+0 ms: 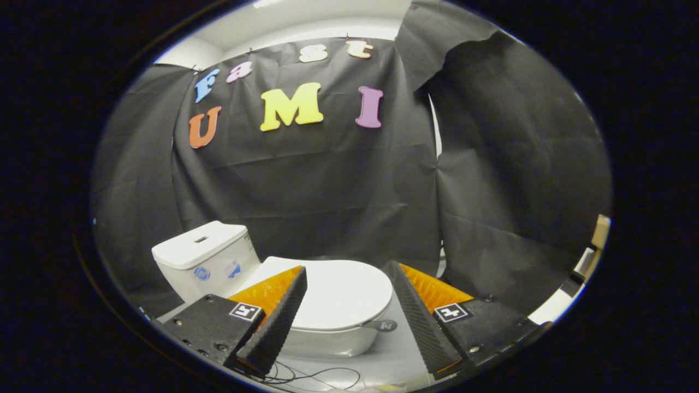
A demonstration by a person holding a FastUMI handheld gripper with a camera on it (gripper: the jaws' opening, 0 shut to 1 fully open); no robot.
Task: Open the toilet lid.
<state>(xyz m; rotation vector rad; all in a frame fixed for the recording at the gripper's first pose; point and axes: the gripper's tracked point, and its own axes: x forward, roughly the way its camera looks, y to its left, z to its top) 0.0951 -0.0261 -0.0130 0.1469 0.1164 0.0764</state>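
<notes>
Lid: flat white plastic toilet lid [341, 292], closed, far beyond fingers.
Gripper [349, 311]: fingers spread wide, empty, ready to straddle near rim.
Tank: white ceramic cistern [205, 256], far left.

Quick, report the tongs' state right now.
Tongs: open, holding nothing; fingers spread apart, with the closed toilet lid seen between them, not yet touched.

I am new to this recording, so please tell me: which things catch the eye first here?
A small white ceramic toilet stands ahead of the black cloth wall, its flat white lid down. The gripper is open, with the lid between and just beyond its fingers.
</notes>
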